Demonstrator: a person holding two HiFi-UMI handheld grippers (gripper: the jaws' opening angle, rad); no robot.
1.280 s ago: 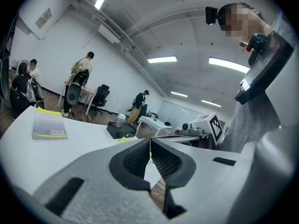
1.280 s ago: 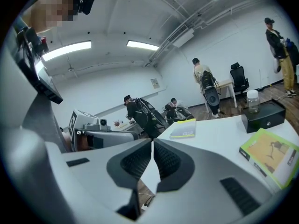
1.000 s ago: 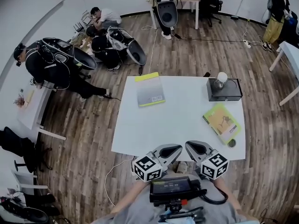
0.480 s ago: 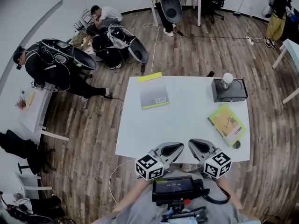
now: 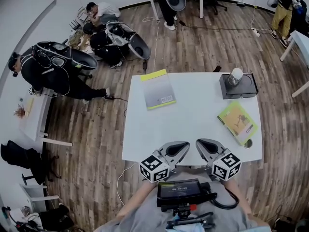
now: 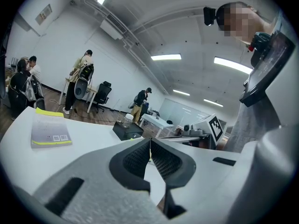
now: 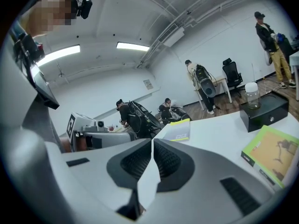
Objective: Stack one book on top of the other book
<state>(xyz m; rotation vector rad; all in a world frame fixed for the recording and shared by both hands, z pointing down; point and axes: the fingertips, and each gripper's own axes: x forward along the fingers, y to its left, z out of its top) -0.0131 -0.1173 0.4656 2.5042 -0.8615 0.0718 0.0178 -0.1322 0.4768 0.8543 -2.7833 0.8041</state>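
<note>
Both have crept toward the table (image 5: 193, 129): left gripper (image 5: 185, 145) and right gripper (image 5: 199, 143), jaws clenched on nothing. Open the right one wide before reaching the green book (image 5: 236, 122).

Two books: grey book (image 5: 159, 93) and green book (image 5: 235, 122). One box (image 5: 247, 89), one jar (image 5: 235, 75). Two grippers: left gripper (image 5: 186, 145), right gripper (image 5: 198, 143).

On my bench (image 5: 198, 115), one book (image 5: 158, 92) lies at the far left corner and the other book (image 5: 236, 121) lies by the right edge, well apart from it. Behind that right-hand book, at the far right corner, I have a box (image 5: 248, 88) with a jar (image 5: 235, 75) on top. My left claw (image 5: 185, 145) and right claw (image 5: 199, 143) sit side by side over the near edge.
</note>
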